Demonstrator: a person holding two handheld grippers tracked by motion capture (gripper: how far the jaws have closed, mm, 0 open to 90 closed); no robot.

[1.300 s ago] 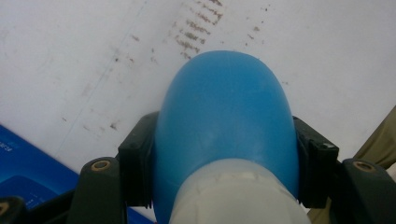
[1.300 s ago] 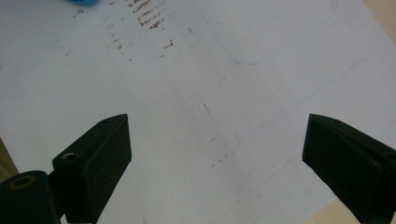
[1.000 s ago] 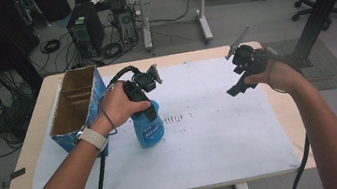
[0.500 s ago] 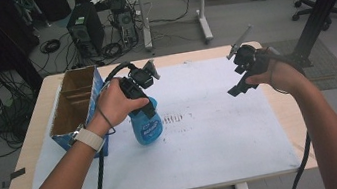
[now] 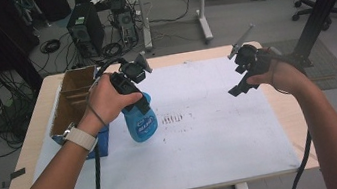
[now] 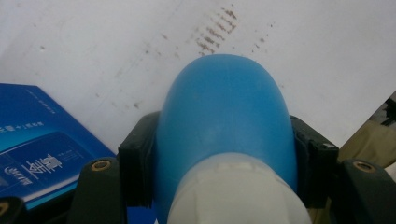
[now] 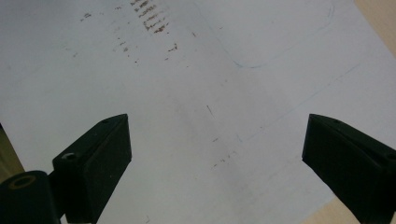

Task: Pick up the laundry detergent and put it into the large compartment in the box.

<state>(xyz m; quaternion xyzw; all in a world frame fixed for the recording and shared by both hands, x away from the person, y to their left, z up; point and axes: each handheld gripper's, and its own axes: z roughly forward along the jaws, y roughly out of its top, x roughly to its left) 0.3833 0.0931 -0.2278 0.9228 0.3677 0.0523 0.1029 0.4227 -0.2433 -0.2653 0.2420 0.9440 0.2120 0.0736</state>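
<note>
Holding the blue bottle (image 5: 140,121) by its neck, my left claw (image 5: 132,92) is closed on it, the bottle upright beside the cardboard box (image 5: 65,107) on the desk (image 5: 214,143). My right claw (image 5: 238,81) hangs wide open and empty, well apart. What the box holds, I cannot tell.

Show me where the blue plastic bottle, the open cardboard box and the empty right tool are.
blue plastic bottle (image 5: 139,124): high view, labelled body.
open cardboard box (image 5: 71,95): high view, inner wall.
right tool (image 7: 217,154): right gripper view, midway between open jaws.
</note>
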